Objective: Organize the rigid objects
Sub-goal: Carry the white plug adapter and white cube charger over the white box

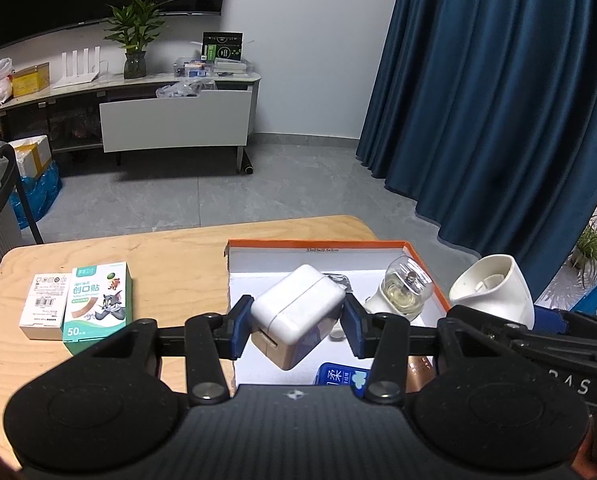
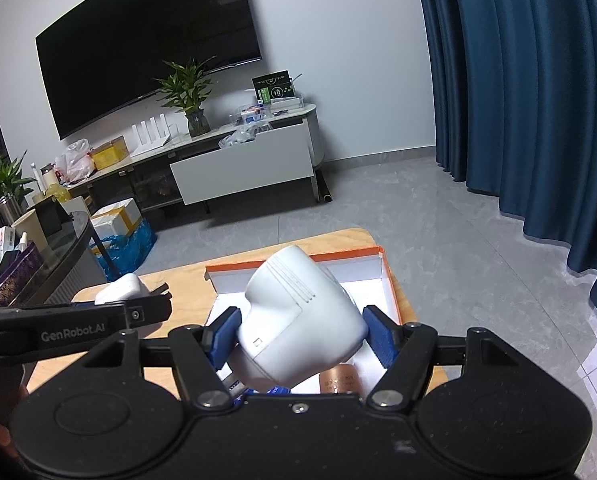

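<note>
Left gripper (image 1: pixel 296 330) is clamping a white charger (image 1: pixel 296 314) between its blue pads, holding it tilted in the air over the left part of the orange-rimmed box (image 1: pixel 318 243). Right gripper (image 2: pixel 300 334) is gripping a white cup-shaped device (image 2: pixel 300 320) by its sides, above the box's near right part. Box is sitting at the table's (image 1: pixel 158 256) far right corner. Inside it: a clear-domed item (image 1: pixel 404 290) by the right wall, a blue packet (image 1: pixel 342 378) and a copper-coloured tube (image 1: pixel 420 368) at the near edge. Two small cartons, a white one (image 1: pixel 44 306) and a green plaster box (image 1: pixel 98 306), are lying touching each other near the table's left edge.
</note>
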### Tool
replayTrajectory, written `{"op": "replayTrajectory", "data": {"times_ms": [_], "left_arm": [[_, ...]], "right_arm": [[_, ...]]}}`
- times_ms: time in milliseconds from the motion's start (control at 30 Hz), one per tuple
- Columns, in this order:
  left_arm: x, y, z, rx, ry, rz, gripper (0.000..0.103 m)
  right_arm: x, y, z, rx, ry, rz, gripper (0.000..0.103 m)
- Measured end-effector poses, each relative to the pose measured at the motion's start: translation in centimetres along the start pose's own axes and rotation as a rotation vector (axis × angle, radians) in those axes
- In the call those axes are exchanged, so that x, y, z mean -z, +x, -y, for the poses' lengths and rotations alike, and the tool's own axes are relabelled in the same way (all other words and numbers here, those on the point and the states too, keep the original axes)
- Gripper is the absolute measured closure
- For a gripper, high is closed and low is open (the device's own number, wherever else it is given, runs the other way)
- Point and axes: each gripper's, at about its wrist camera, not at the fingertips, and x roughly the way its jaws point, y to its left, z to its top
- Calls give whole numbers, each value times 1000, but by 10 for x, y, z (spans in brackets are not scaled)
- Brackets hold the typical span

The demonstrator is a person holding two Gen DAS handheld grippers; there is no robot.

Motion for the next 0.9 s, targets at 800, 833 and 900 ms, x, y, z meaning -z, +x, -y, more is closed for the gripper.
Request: {"op": "replayTrajectory", "data": {"times_ms": [800, 833, 900], "left_arm": [[8, 5, -2, 4, -7, -24, 55], [8, 5, -2, 5, -8, -25, 55], [10, 4, -2, 11, -8, -28, 55]], "right_arm": [[0, 8, -1, 0, -6, -33, 23], [-1, 9, -2, 0, -9, -34, 23], [-1, 9, -2, 3, -12, -34, 23]]}}
